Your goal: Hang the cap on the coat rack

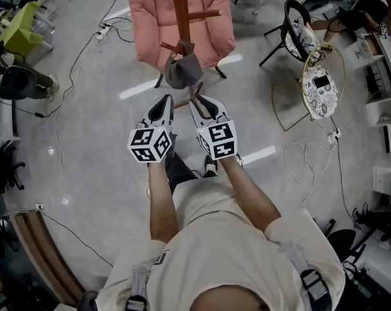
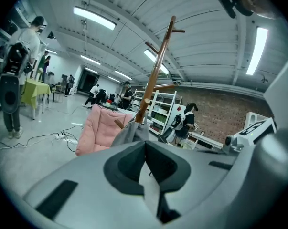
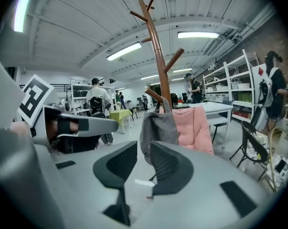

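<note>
Grey cap (image 1: 182, 71) on coat rack (image 1: 179, 5)

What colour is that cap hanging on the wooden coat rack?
Plain grey. The cap shows best in the right gripper view, hanging from the coat rack.

Both forearms outstretched side by side; left claw (image 1: 166, 100) jaws together; right claw (image 1: 196, 102) jaws apart, empty

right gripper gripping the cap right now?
No. The right gripper's jaws stand apart with nothing clamped between them, and the grey cap hangs on the coat rack beyond them.
</note>
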Motion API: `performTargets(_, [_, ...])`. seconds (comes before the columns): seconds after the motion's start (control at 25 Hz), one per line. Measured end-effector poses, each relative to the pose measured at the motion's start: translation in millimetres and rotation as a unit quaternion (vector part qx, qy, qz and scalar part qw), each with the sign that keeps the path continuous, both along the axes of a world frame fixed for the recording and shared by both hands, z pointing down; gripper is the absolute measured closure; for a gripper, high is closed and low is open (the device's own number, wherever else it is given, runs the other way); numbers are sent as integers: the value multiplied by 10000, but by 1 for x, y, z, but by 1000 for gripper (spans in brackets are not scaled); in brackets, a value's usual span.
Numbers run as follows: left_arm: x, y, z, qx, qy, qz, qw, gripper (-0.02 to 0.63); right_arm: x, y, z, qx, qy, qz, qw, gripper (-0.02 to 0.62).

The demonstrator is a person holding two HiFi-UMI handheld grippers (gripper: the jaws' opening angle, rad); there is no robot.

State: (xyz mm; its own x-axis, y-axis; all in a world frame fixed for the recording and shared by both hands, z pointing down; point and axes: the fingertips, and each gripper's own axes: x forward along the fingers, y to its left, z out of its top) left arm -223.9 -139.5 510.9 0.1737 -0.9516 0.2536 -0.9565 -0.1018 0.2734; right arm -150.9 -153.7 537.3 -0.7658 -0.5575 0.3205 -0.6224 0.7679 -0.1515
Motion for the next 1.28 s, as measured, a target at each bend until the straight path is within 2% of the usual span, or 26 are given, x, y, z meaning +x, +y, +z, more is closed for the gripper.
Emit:
performTargets(0.12, [5,6,-6,119,-112,-179,9997,598,13,0,0,59,-103,-95,9999,508])
performTargets(0.28, [11,15,-9,110,-260,-198,9994,598,20,4,1,15,-206,-173,9996,514])
performTargets(0.48, [1,19,-22,-23,-768,-230,9968,598,4,3,-11,20,-270,-313,9991,517])
performTargets(0.96, [-5,14,-41,95,-949,-203,9952,598,-10,5,-31,188,-459,-492,9976,557])
performTargets(1.28, [2,19,-37,83,-962,-167,9952,598,-1,6,-24,69,-475,-433,9979,581])
